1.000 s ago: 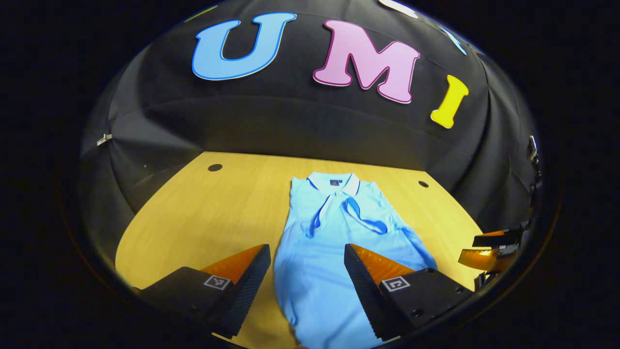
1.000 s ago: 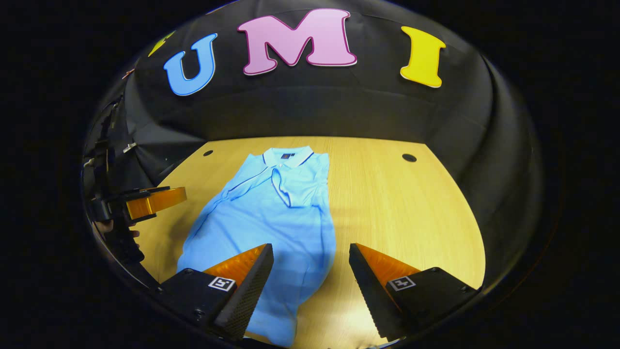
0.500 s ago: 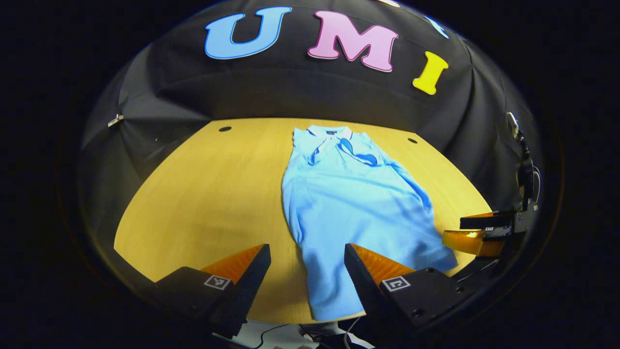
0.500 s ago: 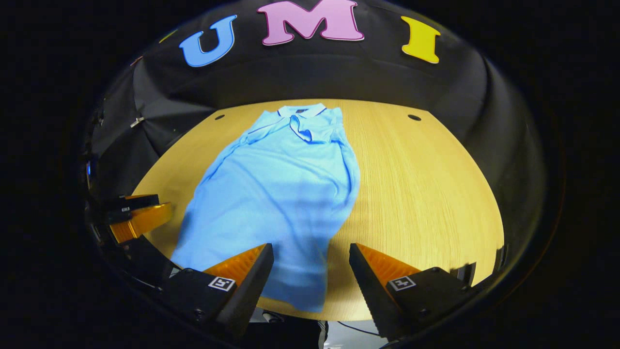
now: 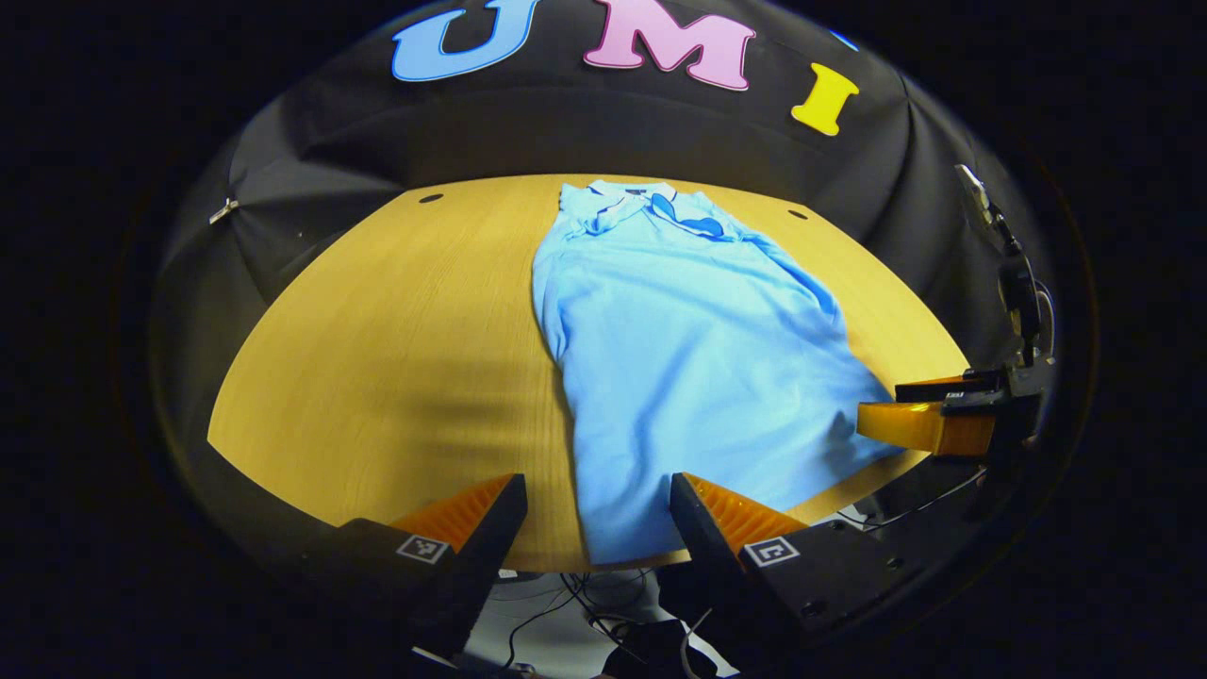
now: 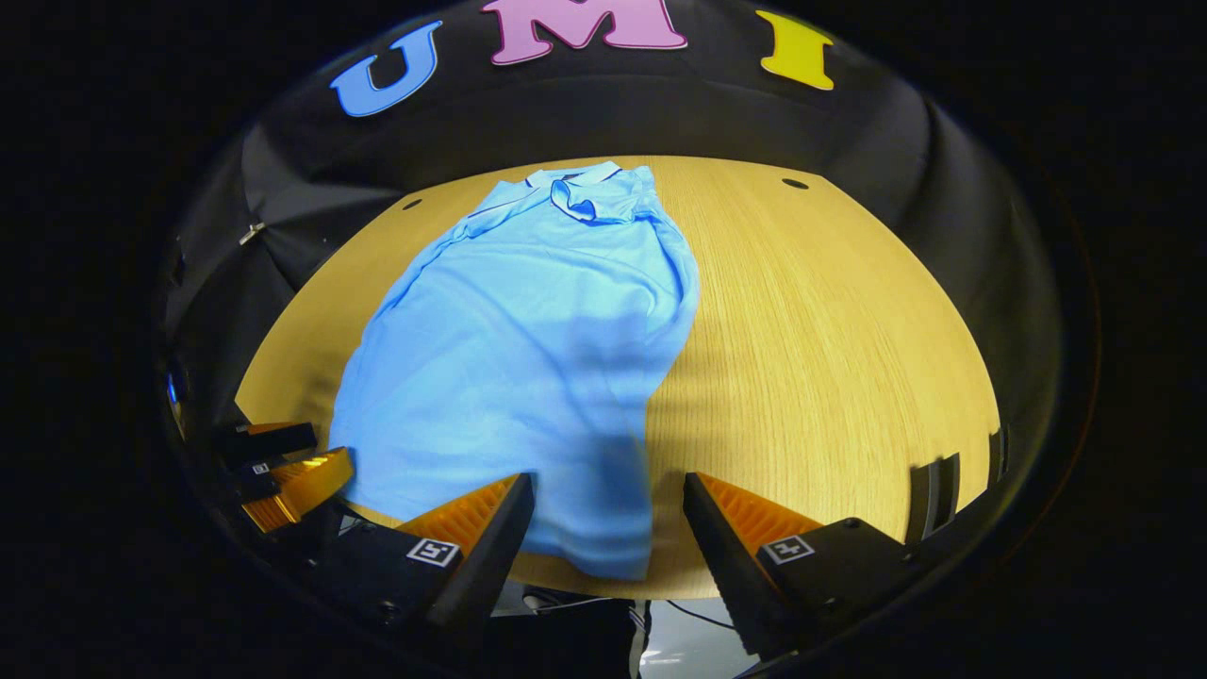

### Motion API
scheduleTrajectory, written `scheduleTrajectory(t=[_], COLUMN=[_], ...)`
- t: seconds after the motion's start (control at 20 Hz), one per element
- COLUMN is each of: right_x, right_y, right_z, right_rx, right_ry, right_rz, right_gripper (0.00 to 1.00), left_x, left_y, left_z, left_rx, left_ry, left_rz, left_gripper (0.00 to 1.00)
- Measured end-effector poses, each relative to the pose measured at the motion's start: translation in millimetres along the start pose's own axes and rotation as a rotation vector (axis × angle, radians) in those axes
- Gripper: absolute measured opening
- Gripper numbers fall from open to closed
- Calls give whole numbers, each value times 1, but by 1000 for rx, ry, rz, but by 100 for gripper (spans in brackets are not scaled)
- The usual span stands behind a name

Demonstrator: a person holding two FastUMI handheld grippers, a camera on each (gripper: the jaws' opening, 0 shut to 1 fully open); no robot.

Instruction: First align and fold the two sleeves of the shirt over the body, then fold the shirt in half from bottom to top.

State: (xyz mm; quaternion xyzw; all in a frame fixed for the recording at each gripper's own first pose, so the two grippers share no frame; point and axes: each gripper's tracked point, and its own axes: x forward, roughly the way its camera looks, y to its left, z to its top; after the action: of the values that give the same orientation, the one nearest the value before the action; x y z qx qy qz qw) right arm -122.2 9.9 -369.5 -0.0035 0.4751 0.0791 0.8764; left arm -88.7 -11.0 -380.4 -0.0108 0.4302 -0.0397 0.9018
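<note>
Item one, the shirt (image 5: 688,349): light blue polo, lying flat on the wooden table (image 5: 377,330), collar (image 5: 630,191) at the far edge toward the booth wall, hem at the near edge, where I see it reach the table's rim in both views. Both sleeves lie folded in over the body; a dark-trimmed cuff (image 5: 693,219) rests just below the collar. In the right gripper view the shirt (image 6: 528,349) runs diagonally from far centre to near left, with its lower corner just above my right gripper's fingers. Item two, my left gripper (image 5: 596,528): jaws spread wide with nothing between them, hanging over the near table edge with the shirt's hem corner seen through the gap; I cannot tell whether either finger touches the cloth. It also appears at the left rim of the right gripper view (image 6: 283,467), beside the shirt's lower-left corner. Item three, my right gripper (image 6: 608,533): jaws likewise parted and empty, over the near edge. It shows at the right rim of the left gripper view (image 5: 929,415), close to the shirt's lower-right corner. Item four: cables (image 5: 585,613) on the floor below the table edge.
</note>
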Motion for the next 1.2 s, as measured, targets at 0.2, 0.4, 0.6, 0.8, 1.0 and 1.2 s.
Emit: scheduleTrajectory(t=[0.2, 0.4, 0.6, 0.8, 1.0, 1.2], right_x=[3, 4, 9, 9, 8, 2], right_y=[0, 6, 8, 15, 14, 15], right_z=[-4, -5, 0, -1, 1, 6], right_rx=[-64, -91, -73, -106, -36, -46], right_ry=[-1, 16, 32, 58, 70, 96], right_rz=[-33, -33, -29, 14, 36, 53], right_gripper=[97, 81, 18, 7, 5, 5], left_x=[5, 11, 13, 14, 15, 12], left_y=[-4, -14, -29, -32, -32, -28], left_z=[-2, 0, 3, 5, 6, 9], left_rx=[67, 83, 62, 60, 87, 134], left_ry=[2, -5, -13, 9, 25, 49], left_rz=[6, -7, -28, -47, -49, -32], left_gripper=[98, 71, 29, 7, 6, 6])
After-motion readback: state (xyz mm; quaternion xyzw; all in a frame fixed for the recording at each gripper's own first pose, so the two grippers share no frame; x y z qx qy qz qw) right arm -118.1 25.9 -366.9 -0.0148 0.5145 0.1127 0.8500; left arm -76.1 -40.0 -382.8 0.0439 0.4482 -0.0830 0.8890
